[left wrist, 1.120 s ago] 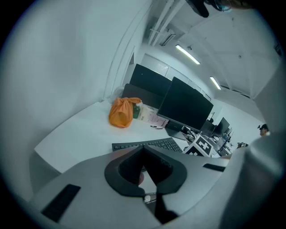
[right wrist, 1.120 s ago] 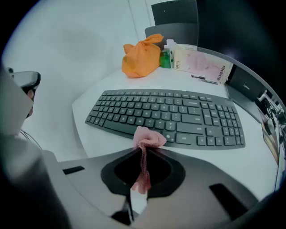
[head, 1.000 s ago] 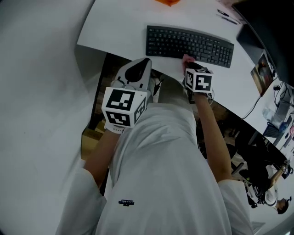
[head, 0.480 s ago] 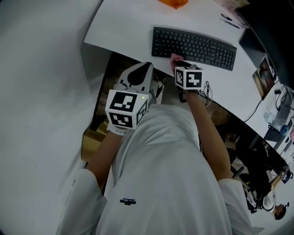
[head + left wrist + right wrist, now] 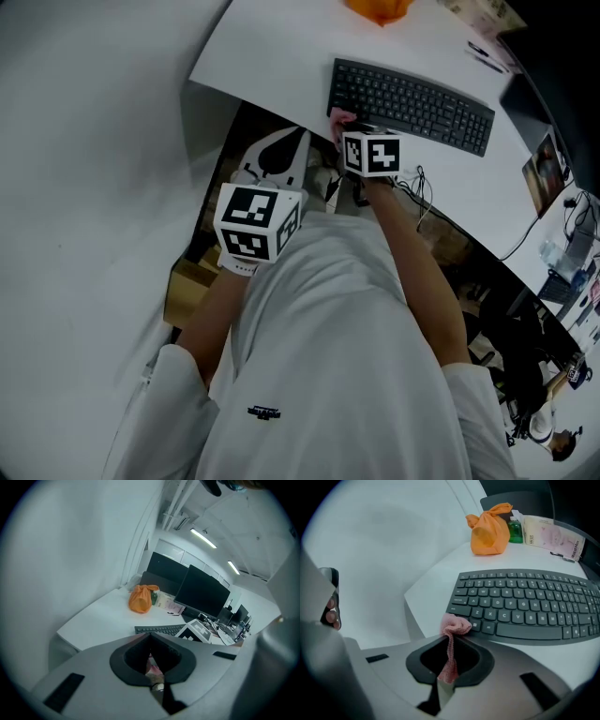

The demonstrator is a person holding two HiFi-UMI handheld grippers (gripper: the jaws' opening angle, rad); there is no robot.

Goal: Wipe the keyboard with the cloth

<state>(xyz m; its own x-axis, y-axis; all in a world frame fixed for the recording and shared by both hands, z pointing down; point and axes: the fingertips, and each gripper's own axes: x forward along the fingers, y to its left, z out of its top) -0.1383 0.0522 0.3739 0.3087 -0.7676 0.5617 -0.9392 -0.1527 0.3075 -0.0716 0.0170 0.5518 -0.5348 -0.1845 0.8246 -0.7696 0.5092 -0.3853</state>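
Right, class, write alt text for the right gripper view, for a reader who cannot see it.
The right hand-held gripper is shut on a pink cloth, whose bunched end sits at the near left corner of a black keyboard on a white desk. Behind the keyboard stand an orange bag and a green bottle.

White desk (image 5: 272,47) against plain white wall (image 5: 70,550); dark monitors (image 5: 206,595) along its far side; ceiling strip lights (image 5: 203,538) on.

Counting now: two grippers, left gripper (image 5: 149,637) and right gripper (image 5: 450,639); one keyboard (image 5: 412,97), one pink cloth (image 5: 455,625), one orange bag (image 5: 489,530), one green bottle (image 5: 515,531), one white desk (image 5: 272,47).
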